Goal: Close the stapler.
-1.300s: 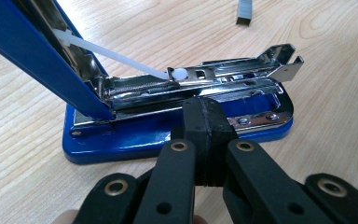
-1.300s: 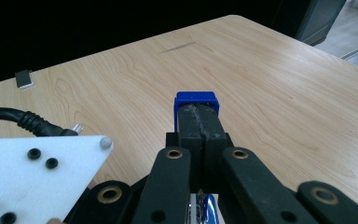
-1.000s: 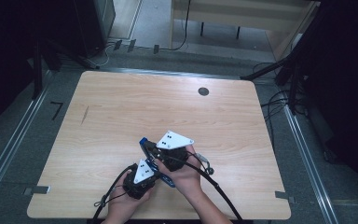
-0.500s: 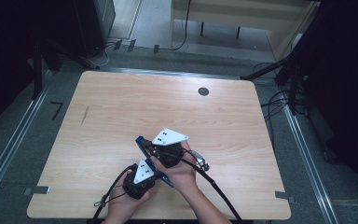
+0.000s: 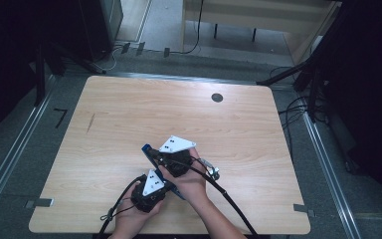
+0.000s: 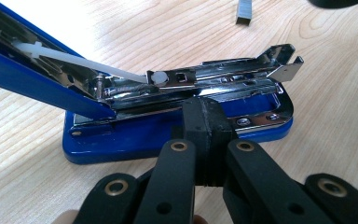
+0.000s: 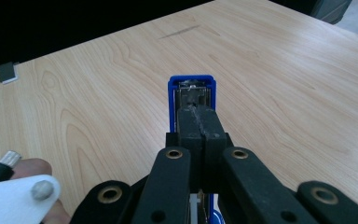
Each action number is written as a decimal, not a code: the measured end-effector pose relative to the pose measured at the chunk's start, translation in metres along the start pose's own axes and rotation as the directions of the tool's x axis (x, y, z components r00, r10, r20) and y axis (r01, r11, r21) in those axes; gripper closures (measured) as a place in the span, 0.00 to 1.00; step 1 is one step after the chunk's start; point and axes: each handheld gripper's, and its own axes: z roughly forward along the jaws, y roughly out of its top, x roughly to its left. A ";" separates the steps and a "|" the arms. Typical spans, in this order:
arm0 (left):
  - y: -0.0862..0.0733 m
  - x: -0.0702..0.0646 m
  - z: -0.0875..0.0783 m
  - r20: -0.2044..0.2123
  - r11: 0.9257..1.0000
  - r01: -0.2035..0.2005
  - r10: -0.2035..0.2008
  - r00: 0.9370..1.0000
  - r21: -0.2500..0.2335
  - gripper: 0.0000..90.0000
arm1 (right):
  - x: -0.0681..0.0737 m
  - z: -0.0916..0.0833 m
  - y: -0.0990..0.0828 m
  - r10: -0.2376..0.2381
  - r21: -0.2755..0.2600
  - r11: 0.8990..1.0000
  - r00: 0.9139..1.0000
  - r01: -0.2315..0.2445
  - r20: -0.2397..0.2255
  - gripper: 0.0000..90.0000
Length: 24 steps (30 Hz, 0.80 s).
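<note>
Blue stapler lies opened near the table's six-o'clock edge; the closed left gripper pins its base while the closed right gripper presses the raised lid, exposing the channel for the staples at twelve o'clock.

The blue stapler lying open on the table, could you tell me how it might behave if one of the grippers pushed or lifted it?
The blue stapler probably slides rather than rolls, since its flat base lies on the smooth wooden table. Its hinged lid is swung open, so it would likely flop or swing when lifted. The chrome magazine suggests some weight and a slick surface.
</note>
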 end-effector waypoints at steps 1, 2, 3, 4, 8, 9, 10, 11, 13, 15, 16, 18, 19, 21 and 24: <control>0.000 0.000 0.000 0.000 1.000 0.000 0.000 1.000 0.000 1.00 | 0.000 0.001 0.000 0.004 0.000 1.000 1.000 -0.004 0.001 1.00; 0.000 0.000 0.000 0.000 1.000 0.001 -0.001 1.000 -0.001 1.00 | -0.001 0.001 0.000 0.006 0.000 1.000 1.000 -0.006 -0.001 1.00; 0.000 0.000 0.000 0.000 1.000 0.001 -0.001 1.000 0.000 1.00 | -0.001 0.002 0.000 0.008 0.000 1.000 1.000 -0.008 -0.004 1.00; 0.000 0.000 0.000 -0.001 1.000 0.001 -0.001 1.000 0.000 1.00 | -0.001 0.003 0.000 0.007 0.000 1.000 1.000 -0.007 -0.006 1.00; 0.000 0.000 0.000 -0.001 1.000 0.001 -0.001 1.000 0.000 1.00 | -0.002 0.005 0.000 0.009 0.005 1.000 1.000 -0.009 -0.009 1.00; 0.000 0.000 0.000 -0.001 1.000 0.000 0.000 1.000 0.000 1.00 | -0.002 0.006 0.000 0.006 0.007 1.000 1.000 -0.006 -0.010 1.00; 0.000 0.000 0.000 0.000 1.000 0.000 0.000 1.000 0.000 1.00 | -0.002 0.007 0.000 0.005 0.018 1.000 1.000 -0.005 -0.006 1.00; 0.000 0.000 0.000 0.000 1.000 0.000 0.000 1.000 0.000 1.00 | -0.002 0.009 -0.001 -0.001 0.024 1.000 1.000 0.001 -0.009 1.00; 0.000 0.000 0.000 0.000 1.000 -0.002 0.002 1.000 0.001 1.00 | -0.002 0.013 -0.004 -0.002 0.046 0.999 1.000 0.002 -0.006 1.00; 0.000 0.000 0.000 0.001 1.000 0.001 -0.001 1.000 0.002 1.00 | -0.003 0.016 -0.006 -0.003 0.058 0.998 1.000 0.003 -0.008 1.00; 0.000 0.000 0.000 0.001 1.000 0.001 -0.001 1.000 0.002 1.00 | -0.003 0.016 -0.006 -0.003 0.058 0.998 1.000 0.003 -0.008 1.00; 0.000 0.000 0.000 0.000 1.000 0.001 -0.001 1.000 0.001 1.00 | -0.003 0.020 -0.008 0.004 0.068 0.998 1.000 -0.003 -0.011 1.00; 0.000 0.000 0.000 -0.001 1.000 0.001 -0.001 1.000 0.002 1.00 | -0.003 0.020 -0.008 0.004 0.068 0.998 1.000 -0.003 -0.011 1.00; 0.000 0.000 0.000 0.000 1.000 0.001 -0.001 1.000 0.001 1.00 | -0.004 0.024 -0.010 0.012 0.089 0.996 1.000 -0.011 -0.014 1.00; 0.000 0.000 0.000 -0.001 1.000 0.000 0.000 1.000 0.003 1.00 | -0.004 0.028 -0.013 0.011 0.103 0.995 1.000 -0.009 -0.017 1.00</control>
